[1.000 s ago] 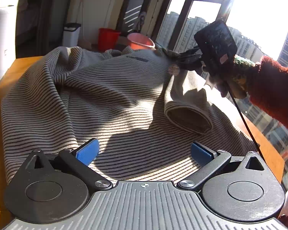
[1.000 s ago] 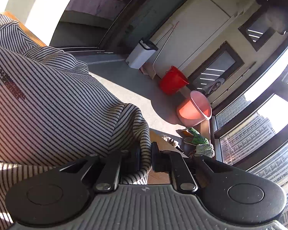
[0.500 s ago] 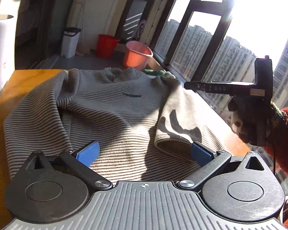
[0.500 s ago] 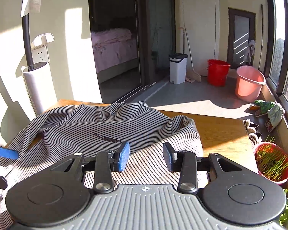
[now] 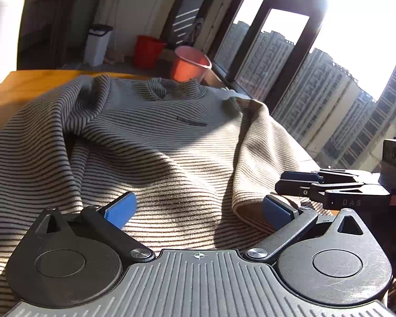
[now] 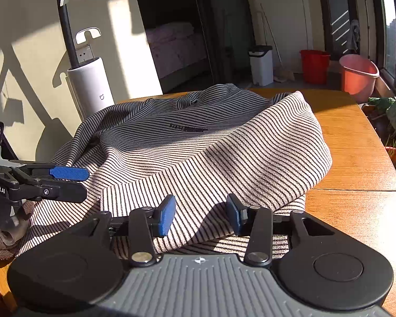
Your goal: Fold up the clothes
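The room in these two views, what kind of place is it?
Probably a flat high up in a city: a bed shows through a doorway, tower blocks fill the window, and buckets stand beside a wooden table.

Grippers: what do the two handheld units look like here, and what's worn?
Both grippers, left and right, are black with ribbed grey housings, round side discs and blue finger pads. White lettering marks their sides. A knitted glove shows under the left one.
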Demonstrator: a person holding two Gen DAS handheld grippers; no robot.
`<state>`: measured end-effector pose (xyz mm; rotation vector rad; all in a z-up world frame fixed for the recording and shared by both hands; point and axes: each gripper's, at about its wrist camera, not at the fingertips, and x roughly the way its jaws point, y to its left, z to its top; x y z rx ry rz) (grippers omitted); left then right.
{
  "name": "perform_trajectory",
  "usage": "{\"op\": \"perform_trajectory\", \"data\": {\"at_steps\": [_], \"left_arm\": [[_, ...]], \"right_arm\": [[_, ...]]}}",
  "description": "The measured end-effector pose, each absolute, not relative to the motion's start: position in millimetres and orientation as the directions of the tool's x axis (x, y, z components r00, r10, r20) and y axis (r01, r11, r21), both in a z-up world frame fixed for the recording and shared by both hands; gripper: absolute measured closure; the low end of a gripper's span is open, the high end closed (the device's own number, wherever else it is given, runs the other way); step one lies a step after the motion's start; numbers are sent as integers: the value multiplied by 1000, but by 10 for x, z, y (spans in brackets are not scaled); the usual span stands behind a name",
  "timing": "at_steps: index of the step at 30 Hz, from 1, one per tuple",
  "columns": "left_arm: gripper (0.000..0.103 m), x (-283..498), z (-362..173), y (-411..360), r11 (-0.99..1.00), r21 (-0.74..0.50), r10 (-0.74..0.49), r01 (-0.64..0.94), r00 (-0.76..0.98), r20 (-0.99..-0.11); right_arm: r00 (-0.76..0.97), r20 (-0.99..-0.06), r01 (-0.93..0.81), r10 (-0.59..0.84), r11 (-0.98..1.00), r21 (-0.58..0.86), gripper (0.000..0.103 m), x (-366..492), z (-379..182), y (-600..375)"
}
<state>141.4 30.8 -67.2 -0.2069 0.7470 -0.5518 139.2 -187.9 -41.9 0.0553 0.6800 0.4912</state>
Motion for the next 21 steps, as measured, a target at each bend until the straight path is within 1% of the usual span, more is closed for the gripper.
{"op": "perform_trajectory", "data": {"at_steps": [1,3,4,5,7,8,10,12,14,15,16,17,18,19,21], "left_arm": [[0,1372,-626,307,821,-379,-569,426,573,-589],[0,1429,-403,370,809,-357,-587,468,599,-545],[0,1504,-279,403,820,-320,-571,475,633,-523],[0,1613,-157,431,841,-267,-538,471,676,-504],[0,1970,6,476,893,-151,-440,424,749,-495],[0,2175,24,499,911,-112,-396,398,763,-510],[0,2568,-43,549,928,-84,-343,362,746,-570],[0,2937,-192,574,930,-92,-327,357,685,-651],[2,3125,-323,558,933,-77,-303,352,649,-698],[9,3168,-374,552,936,-62,-285,347,641,-712],[21,3193,-419,548,940,-43,-264,339,638,-724],[60,3218,-455,555,944,-30,-244,328,635,-733],[81,3215,-476,580,949,-27,-233,315,638,-734],[86,3152,-479,617,951,-28,-232,306,653,-721],[92,3051,-404,666,957,23,-199,288,716,-669]], "right_arm": [[670,-590,-420,451,885,200,55,1351,-417,-1880],[671,-589,-423,450,885,195,55,1335,-413,-1869],[671,-588,-424,451,885,195,54,1352,-410,-1858],[671,-587,-425,452,884,195,51,1368,-408,-1847],[671,-587,-431,454,882,190,48,1372,-400,-1829],[672,-587,-432,451,883,184,48,1366,-397,-1824],[672,-585,-432,453,883,187,48,1369,-393,-1828],[672,-583,-429,456,882,196,48,1386,-388,-1843],[675,-581,-425,454,883,197,48,1367,-396,-1855],[676,-580,-424,453,884,197,48,1365,-395,-1855],[677,-580,-422,453,885,197,48,1364,-395,-1855],[677,-580,-422,453,885,198,48,1366,-396,-1857],[677,-580,-422,454,884,199,48,1368,-396,-1859],[677,-580,-422,454,884,199,48,1370,-394,-1860],[676,-581,-422,453,884,199,48,1373,-391,-1861]]}}
